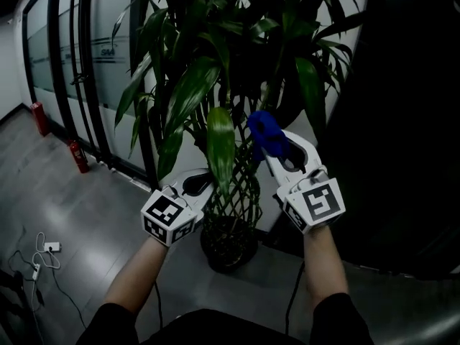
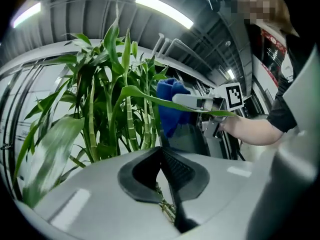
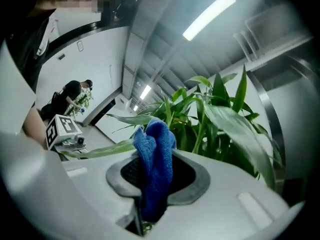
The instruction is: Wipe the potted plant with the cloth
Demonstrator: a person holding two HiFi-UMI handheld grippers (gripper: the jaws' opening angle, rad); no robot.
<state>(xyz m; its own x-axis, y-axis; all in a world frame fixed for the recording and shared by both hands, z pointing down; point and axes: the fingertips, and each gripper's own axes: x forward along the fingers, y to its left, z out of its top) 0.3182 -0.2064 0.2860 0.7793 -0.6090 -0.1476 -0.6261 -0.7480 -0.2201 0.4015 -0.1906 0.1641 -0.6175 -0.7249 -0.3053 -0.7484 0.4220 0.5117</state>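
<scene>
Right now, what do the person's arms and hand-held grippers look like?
Both the left hand-held gripper and right hand-held gripper have light grey plastic bodies with dark jaw pads. Each carries a cube with black-and-white square markers, and a dark cable trails from each. The person wears dark sleeves, forearms bare.

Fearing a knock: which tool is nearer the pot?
Left. The left tool appears just up-left of the pot; the right tool, gripping the cloth, is higher and farther off.

Grey floor [image 1: 93, 221] carries plant pot [image 1: 228, 246], two extinguishers [image 1: 77, 157], cables [image 1: 43, 259].
</scene>
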